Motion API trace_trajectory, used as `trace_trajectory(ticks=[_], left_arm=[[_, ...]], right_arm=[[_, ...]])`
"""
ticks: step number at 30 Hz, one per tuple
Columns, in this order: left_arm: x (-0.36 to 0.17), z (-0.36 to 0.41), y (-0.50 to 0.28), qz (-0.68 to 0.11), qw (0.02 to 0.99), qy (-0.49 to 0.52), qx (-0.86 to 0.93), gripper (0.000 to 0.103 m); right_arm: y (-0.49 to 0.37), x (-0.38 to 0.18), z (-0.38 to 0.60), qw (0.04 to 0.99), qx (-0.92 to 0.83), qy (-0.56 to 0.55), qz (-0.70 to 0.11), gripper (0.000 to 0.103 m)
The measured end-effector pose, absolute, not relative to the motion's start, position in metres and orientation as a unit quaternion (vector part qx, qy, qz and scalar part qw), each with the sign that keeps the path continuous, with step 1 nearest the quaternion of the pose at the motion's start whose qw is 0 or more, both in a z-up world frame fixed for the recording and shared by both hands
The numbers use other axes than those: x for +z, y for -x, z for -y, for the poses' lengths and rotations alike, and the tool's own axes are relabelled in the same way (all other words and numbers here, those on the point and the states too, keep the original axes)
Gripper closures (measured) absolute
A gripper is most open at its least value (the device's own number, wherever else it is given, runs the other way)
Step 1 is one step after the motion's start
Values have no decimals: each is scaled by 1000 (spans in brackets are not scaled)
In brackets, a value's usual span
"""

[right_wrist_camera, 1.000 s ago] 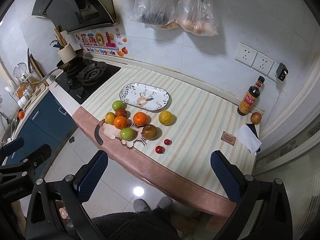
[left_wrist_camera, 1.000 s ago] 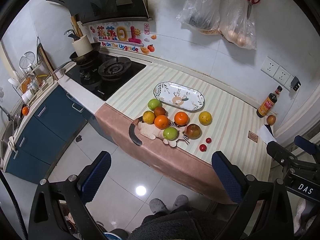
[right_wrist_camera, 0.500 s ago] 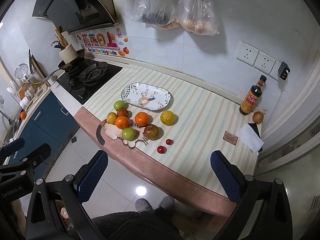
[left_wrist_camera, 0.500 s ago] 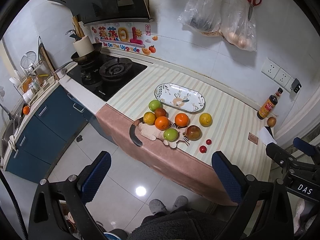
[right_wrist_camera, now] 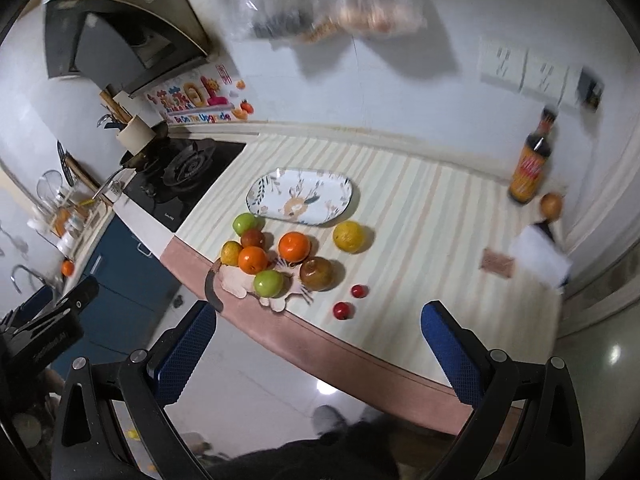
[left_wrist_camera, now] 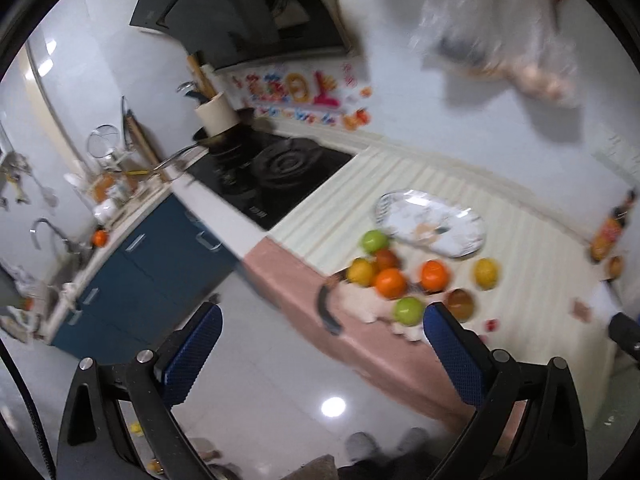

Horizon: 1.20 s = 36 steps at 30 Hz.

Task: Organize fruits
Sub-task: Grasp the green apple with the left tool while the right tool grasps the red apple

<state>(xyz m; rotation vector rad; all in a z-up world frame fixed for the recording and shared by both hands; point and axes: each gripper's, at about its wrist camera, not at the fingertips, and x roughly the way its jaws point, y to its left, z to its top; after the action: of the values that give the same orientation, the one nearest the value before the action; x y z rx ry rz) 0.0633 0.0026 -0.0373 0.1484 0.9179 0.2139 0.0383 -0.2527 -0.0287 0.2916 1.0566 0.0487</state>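
Observation:
Several fruits lie on the striped counter: green apples, oranges, a yellow citrus, a brown fruit and two small red fruits. Some rest on a wooden animal-shaped board. A patterned oval plate lies empty behind them. The cluster shows blurred in the left wrist view, with the plate. My left gripper and right gripper are open and empty, held above the floor in front of the counter.
A gas hob with a pan sits left of the fruits. A sauce bottle, a brown fruit and white paper stand at the right. Bags hang on the wall. Blue cabinets are at the left.
Both grippers have moved forward toward the counter, so the fruits look larger. The left view has swung left and is blurred. Both stay open and empty.

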Motion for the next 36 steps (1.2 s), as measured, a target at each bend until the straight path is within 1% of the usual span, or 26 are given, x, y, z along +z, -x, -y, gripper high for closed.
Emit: trace_trajectory(ticks=[3, 8, 10, 11, 12, 14, 16, 20, 21, 22, 24, 29, 34, 36], left_arm=[[-68, -3, -85, -469, 871, -87, 121, 0], [-138, 4, -121, -545, 828, -83, 104, 1], [-167, 7, -138, -576, 809, -75, 89, 2], [-179, 9, -144, -587, 802, -71, 85, 5], [-189, 10, -149, -597, 795, -69, 84, 7], [-214, 8, -162, -625, 775, -55, 76, 14], [-233, 7, -173, -644, 762, -38, 65, 16], [-260, 8, -194, -661, 748, -38, 41, 16], [-265, 8, -199, -665, 746, -39, 33, 16], [-269, 7, -204, -666, 744, -40, 28, 16], [-276, 6, -215, -673, 739, -37, 7, 16], [-290, 13, -236, -683, 728, -40, -53, 16], [-308, 39, -248, -691, 711, -70, -108, 16], [-313, 47, -252, -691, 708, -81, -119, 24]], right_arm=[[-72, -81, 256, 830, 40, -168, -531, 0], [-129, -170, 257, 786, 64, -204, -581, 3], [-150, -205, 253, 770, 72, -209, -599, 7], [-159, -220, 249, 763, 71, -209, -608, 11], [-169, -232, 250, 757, 70, -210, -615, 17], [-186, -261, 241, 745, 68, -208, -630, 22], [-204, -286, 229, 738, 64, -204, -640, 23], [-230, -317, 206, 725, 58, -194, -658, 23], [-235, -326, 198, 722, 59, -189, -663, 27], [-241, -335, 190, 718, 45, -172, -673, 28], [-245, -339, 182, 720, 30, -150, -677, 34], [-240, -337, 188, 711, 5, -157, -685, 34], [-234, -344, 193, 699, -17, -165, -696, 34], [-231, -343, 196, 696, -20, -172, -697, 34]])
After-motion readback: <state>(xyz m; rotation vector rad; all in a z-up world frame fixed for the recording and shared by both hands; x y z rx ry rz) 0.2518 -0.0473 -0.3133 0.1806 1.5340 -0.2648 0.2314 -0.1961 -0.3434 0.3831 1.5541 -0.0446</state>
